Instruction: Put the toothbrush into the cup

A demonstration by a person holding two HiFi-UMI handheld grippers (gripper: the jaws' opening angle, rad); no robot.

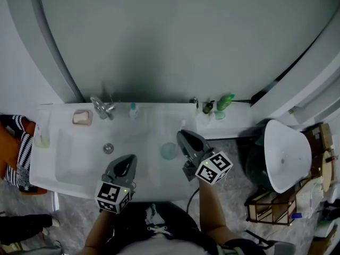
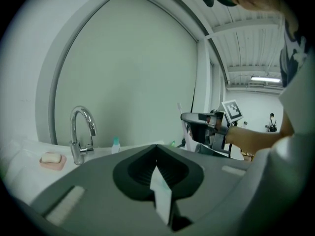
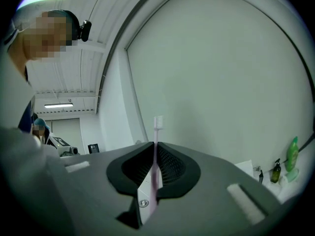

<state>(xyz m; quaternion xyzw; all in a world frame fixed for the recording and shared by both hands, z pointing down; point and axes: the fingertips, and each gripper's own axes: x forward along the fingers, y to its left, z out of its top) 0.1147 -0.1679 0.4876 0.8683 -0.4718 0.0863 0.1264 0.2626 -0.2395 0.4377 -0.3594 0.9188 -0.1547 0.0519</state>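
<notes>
The right gripper [image 3: 156,145] is clamped on the toothbrush [image 3: 156,154]. It has a slim, pale pink handle that stands upright between the 2 jaws, with a small white bristle head on top. It is held over the sink [image 1: 69,161], near the pale cup [image 1: 169,151] in the basin. The left gripper [image 2: 156,150] has its jaws together, with nothing between them.

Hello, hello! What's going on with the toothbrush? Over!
Right gripper shut on toothbrush, bristles up. Left gripper shut, empty. Cup in the sink beside the right gripper, looks empty. Nothing over the cup.
</notes>
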